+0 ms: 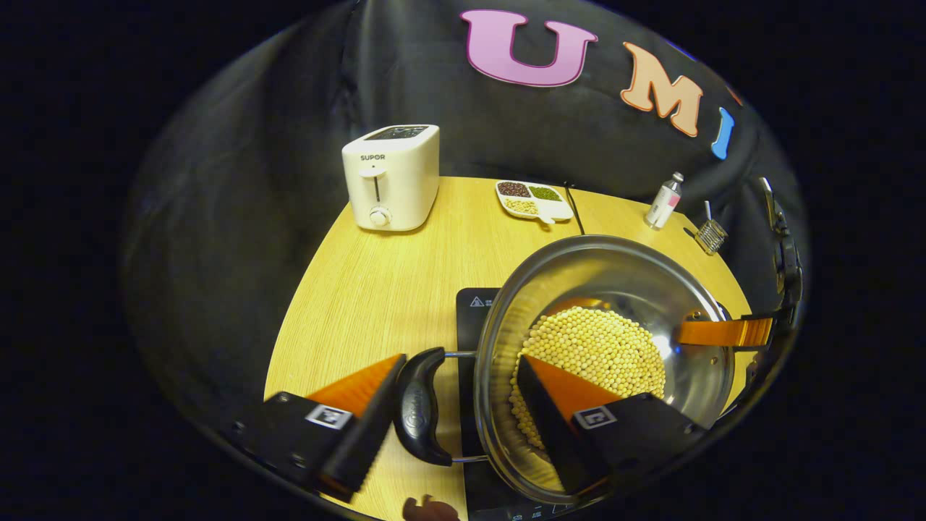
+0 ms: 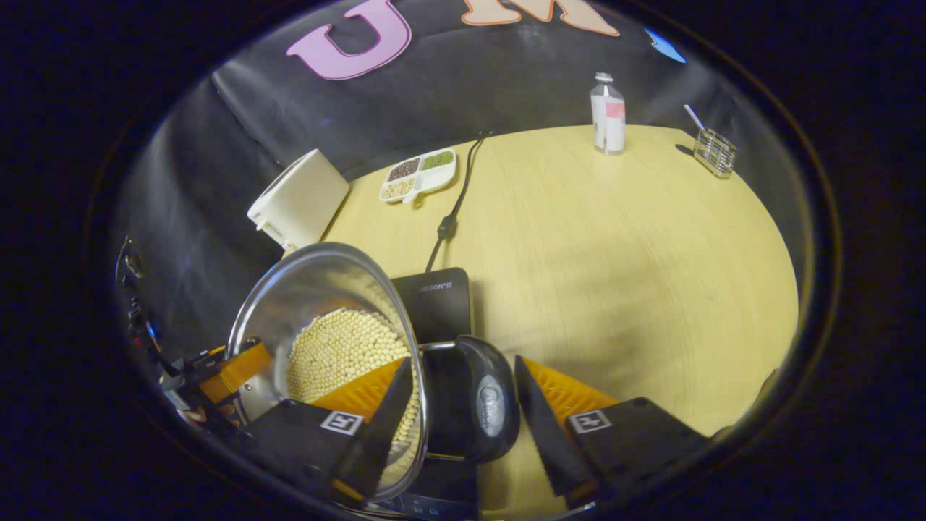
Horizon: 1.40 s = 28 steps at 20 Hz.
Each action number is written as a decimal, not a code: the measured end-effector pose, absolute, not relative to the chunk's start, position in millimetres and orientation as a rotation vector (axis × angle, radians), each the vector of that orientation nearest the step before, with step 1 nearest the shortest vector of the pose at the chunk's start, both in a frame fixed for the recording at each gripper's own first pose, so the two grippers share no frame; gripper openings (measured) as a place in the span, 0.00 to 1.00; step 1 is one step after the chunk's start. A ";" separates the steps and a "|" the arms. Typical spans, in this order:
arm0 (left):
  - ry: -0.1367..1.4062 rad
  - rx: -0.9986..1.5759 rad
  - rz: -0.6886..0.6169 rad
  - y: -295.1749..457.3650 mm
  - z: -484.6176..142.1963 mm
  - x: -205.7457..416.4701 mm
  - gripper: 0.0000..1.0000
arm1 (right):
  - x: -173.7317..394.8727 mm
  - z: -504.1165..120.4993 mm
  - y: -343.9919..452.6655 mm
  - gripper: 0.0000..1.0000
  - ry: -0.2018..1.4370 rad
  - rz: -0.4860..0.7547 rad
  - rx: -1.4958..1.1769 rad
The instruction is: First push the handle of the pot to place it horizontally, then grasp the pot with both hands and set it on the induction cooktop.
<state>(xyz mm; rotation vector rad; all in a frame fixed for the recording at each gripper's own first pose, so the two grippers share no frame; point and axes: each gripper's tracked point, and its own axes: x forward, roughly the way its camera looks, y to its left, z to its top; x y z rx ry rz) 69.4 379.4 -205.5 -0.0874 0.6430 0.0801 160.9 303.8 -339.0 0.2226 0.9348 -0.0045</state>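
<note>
Steel pot (image 1: 615,289) of pale beans sits over the black induction cooktop (image 1: 474,304). Left gripper (image 1: 456,405) spread apart, one finger outside the near black handle (image 1: 419,405), the other inside the bowl. Right gripper (image 2: 459,405) likewise spread, straddling rim and opposite handle (image 2: 477,405). Bare wooden table (image 2: 615,253) stretches rightward; toaster (image 1: 392,177) stands well apart.

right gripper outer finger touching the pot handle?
Cannot tell. In the right gripper view the outer finger sits right beside the pot handle, but their dark edges run together, so neither a gap nor contact is plain.
</note>
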 end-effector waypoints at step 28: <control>0.207 0.160 0.116 336.3 -40.1 61.5 0.96 | 166.3 -140.8 286.6 0.94 0.396 0.248 0.250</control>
